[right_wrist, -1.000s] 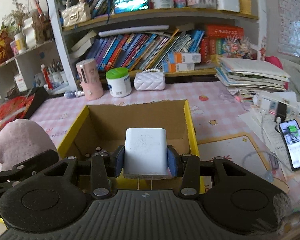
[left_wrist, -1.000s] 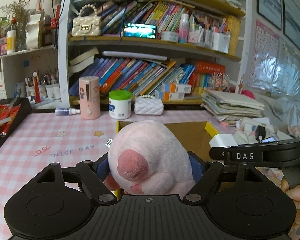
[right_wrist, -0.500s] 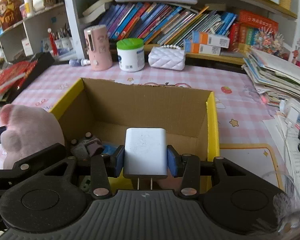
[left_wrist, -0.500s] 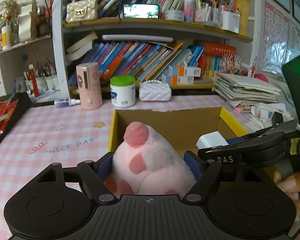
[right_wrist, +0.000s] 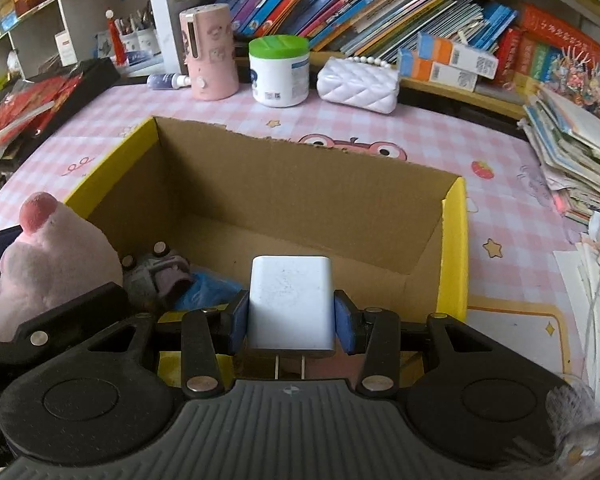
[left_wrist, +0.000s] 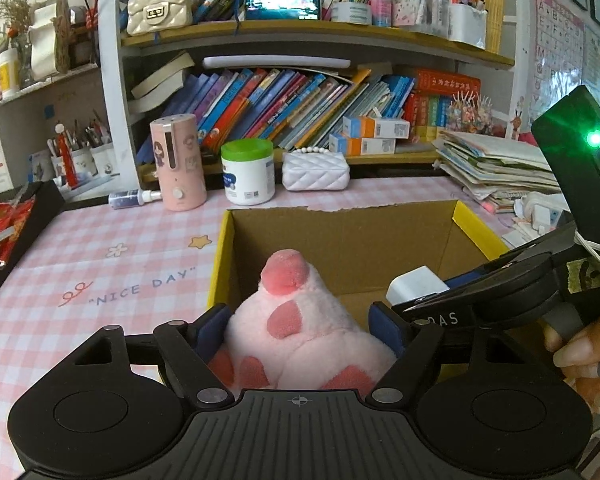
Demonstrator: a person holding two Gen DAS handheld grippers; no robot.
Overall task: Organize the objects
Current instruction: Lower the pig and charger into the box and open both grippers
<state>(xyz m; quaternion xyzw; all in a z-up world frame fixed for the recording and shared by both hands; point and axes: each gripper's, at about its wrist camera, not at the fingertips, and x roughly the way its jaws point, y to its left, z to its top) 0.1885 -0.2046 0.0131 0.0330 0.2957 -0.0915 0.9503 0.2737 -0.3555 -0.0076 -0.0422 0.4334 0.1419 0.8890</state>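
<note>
Left gripper [left_wrist: 298,326]: clenched on soft pink plush toy [left_wrist: 300,336], over near-left corner of yellow-rimmed open cardboard box [right_wrist: 454,240]. Right gripper [right_wrist: 291,314]: grasping white rectangular plug charger [right_wrist: 291,300], beside it above box.

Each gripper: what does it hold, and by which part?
The left gripper holds a pink plush toy by its sides. The right gripper holds a white charger by its two side faces.

Cardboard box [right_wrist: 300,200] open-topped; far half of its floor bare, so I have room to descend there. Near-left corner blocked by small grey and blue items [right_wrist: 176,280]. Pink plush [right_wrist: 48,264] crowds the left wall. Behind the box, pink bottle [right_wrist: 212,52], green-lidded jar [right_wrist: 279,70] and white purse [right_wrist: 358,84] line the checked tablecloth [right_wrist: 496,204].
</note>
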